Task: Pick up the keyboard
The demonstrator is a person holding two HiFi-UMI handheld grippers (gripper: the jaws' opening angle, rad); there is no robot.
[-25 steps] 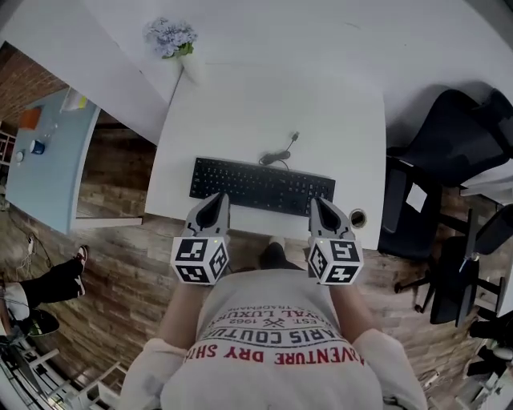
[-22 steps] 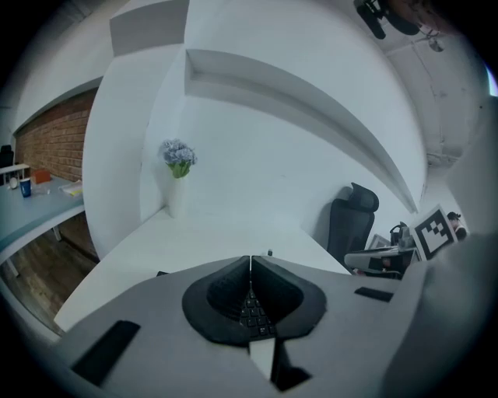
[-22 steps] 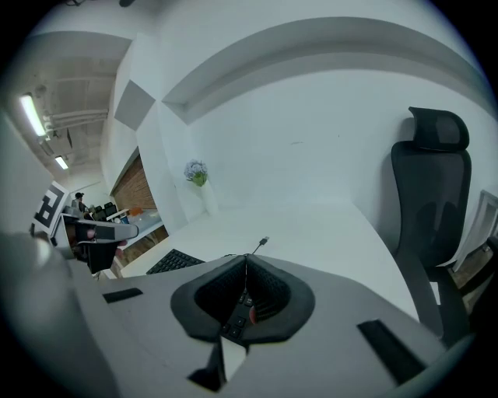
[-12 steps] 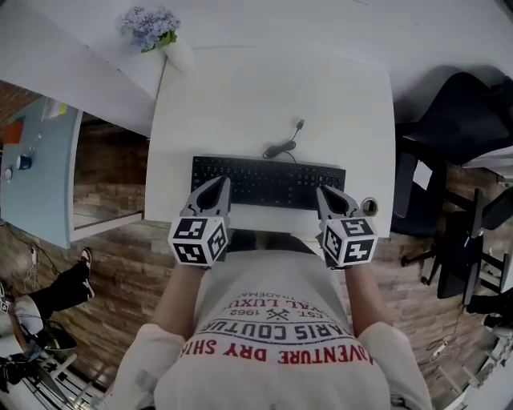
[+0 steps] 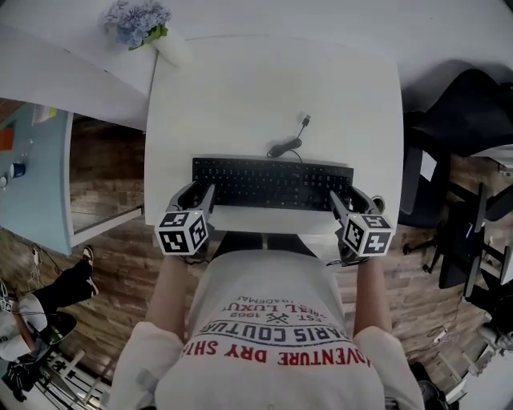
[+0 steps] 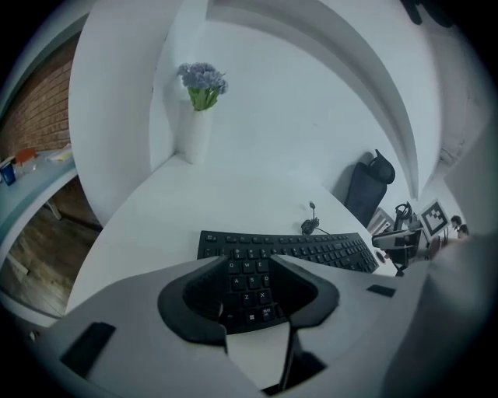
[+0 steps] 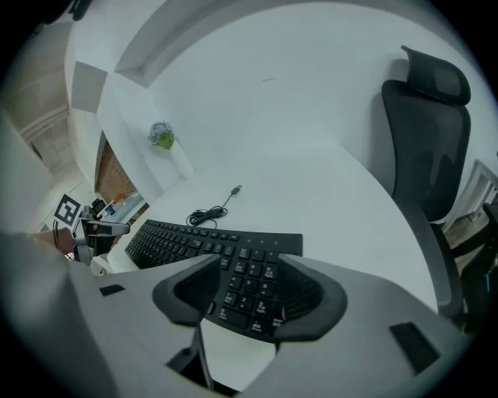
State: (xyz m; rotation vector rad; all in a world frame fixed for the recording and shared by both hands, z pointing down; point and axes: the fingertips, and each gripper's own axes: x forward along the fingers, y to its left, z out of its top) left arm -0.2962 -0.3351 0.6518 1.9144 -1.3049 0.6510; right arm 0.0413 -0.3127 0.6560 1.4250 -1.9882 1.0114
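A black keyboard [image 5: 272,182] lies flat near the front edge of the white desk [image 5: 272,88]. Its coiled cable and plug [image 5: 288,144] rest just behind it. My left gripper [image 5: 196,192] hangs at the keyboard's left end, tilted downward, its jaws opening. In the left gripper view the keyboard [image 6: 311,249] shows its left keys between the spread jaws of that gripper [image 6: 245,261], untouched by the pads. My right gripper [image 5: 350,197] is at the right end, its jaws opening too. In the right gripper view the number pad of the keyboard [image 7: 179,237] sits inside the gap of the gripper [image 7: 247,262], not pressed.
A white vase of pale blue flowers [image 5: 136,20] stands at the desk's back left corner. A black office chair [image 5: 457,112] stands to the right. A small round object [image 5: 378,204] sits at the desk's front right edge. Wooden floor [image 5: 104,176] lies left of the desk.
Both grippers have come down and forward to the keyboard's two ends. Their jaws, shut in the earlier frames, now stand apart.
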